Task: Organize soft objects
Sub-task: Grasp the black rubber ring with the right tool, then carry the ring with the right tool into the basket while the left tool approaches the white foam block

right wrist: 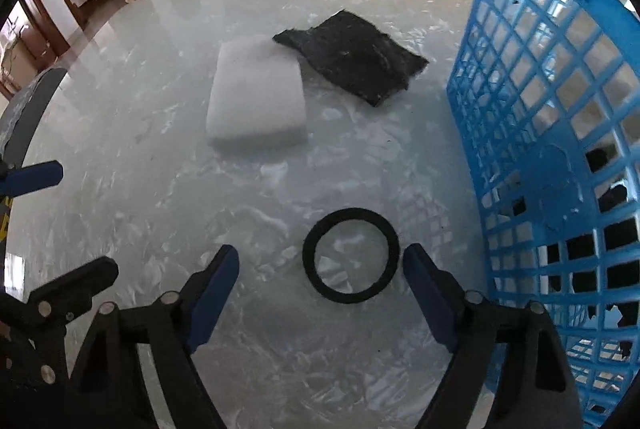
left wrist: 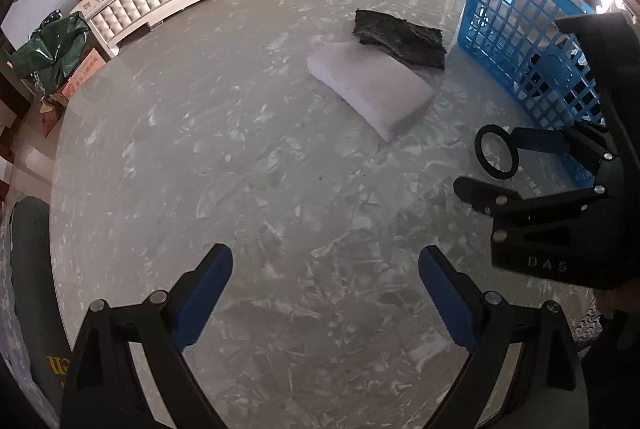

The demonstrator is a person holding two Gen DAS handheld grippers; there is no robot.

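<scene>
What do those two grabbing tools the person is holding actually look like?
Both look alike. The left tool has two black angular plastic arms joined by silver pivot pins, each ending in a dark blue ridged pad. The right tool has the same black frame, silver pins and blue pads. Seen from the left wrist view, the right tool's black body carries pale lettering reading "DAS". No cables or sleeves are clearly visible.

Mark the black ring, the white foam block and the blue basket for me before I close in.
black ring [right wrist: 394, 253]: right wrist view, on its right band.
white foam block [right wrist: 256, 97]: right wrist view, middle of its top face.
blue basket [right wrist: 532, 117]: right wrist view, on its lattice side wall.
</scene>
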